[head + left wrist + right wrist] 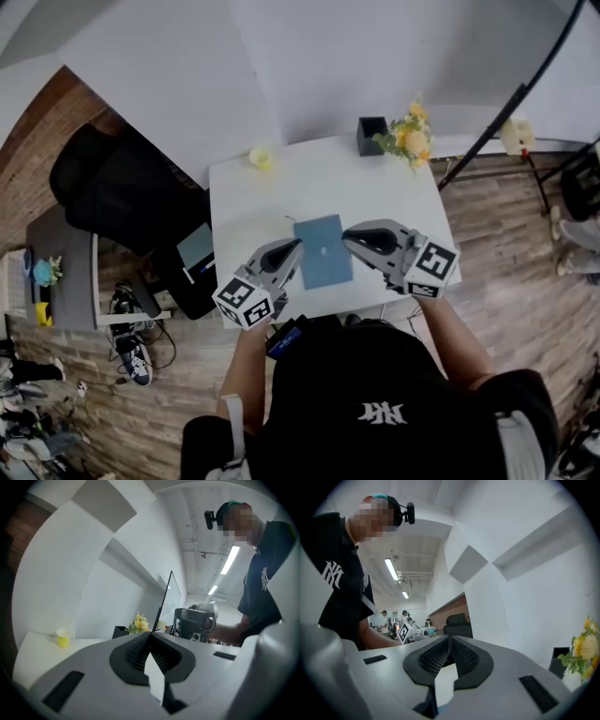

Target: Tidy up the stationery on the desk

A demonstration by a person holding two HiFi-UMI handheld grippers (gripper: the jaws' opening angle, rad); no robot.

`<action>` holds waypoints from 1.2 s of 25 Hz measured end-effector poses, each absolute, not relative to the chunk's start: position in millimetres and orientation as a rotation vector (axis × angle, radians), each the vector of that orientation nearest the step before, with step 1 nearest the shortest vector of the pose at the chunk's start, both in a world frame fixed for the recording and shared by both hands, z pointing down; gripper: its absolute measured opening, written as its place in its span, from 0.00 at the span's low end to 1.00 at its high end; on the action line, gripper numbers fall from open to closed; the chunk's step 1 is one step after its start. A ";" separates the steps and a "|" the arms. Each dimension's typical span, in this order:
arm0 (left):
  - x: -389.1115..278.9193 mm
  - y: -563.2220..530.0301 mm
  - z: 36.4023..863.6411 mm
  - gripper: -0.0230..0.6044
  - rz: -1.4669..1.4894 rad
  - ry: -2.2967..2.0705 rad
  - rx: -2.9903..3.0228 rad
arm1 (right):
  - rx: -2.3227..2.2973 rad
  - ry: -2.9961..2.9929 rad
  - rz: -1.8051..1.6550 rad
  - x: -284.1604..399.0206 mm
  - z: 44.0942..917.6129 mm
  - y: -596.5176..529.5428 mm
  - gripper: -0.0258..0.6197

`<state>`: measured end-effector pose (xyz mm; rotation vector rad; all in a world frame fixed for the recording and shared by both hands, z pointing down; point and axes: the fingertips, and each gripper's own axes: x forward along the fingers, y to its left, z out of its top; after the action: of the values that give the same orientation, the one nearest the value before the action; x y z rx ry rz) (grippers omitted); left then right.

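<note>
Blue notebook (322,251) lies lengthwise away from the person (394,403); left gripper (296,244), right gripper (348,235) jaws closed, empty.

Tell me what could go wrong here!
The left hand-held gripper and right hand-held gripper point at each other, both shut and empty, above the blue notebook; they might bump. The flowers stand at the far corner of the table, beside the black holder; a nudge could tip them off.
</note>
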<state>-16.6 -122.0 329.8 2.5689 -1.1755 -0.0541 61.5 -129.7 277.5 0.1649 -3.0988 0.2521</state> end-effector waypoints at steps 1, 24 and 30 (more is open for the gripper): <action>-14.9 -112.6 321.4 0.04 -0.072 -1.198 2.584 | 0.152 -3.127 0.253 70.5 267.2 -121.4 0.12; 26.5 76.5 301.6 0.04 -0.178 -1.089 2.652 | -0.010 -3.194 0.317 113.6 300.7 48.1 0.12; 42.5 118.2 308.9 0.04 -0.140 -0.875 2.715 | 0.095 -3.178 0.337 108.3 295.4 94.7 0.12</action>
<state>42.5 118.2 308.9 2.7148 -0.8752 -0.1400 108.3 94.7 295.4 0.0948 -3.1779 0.3372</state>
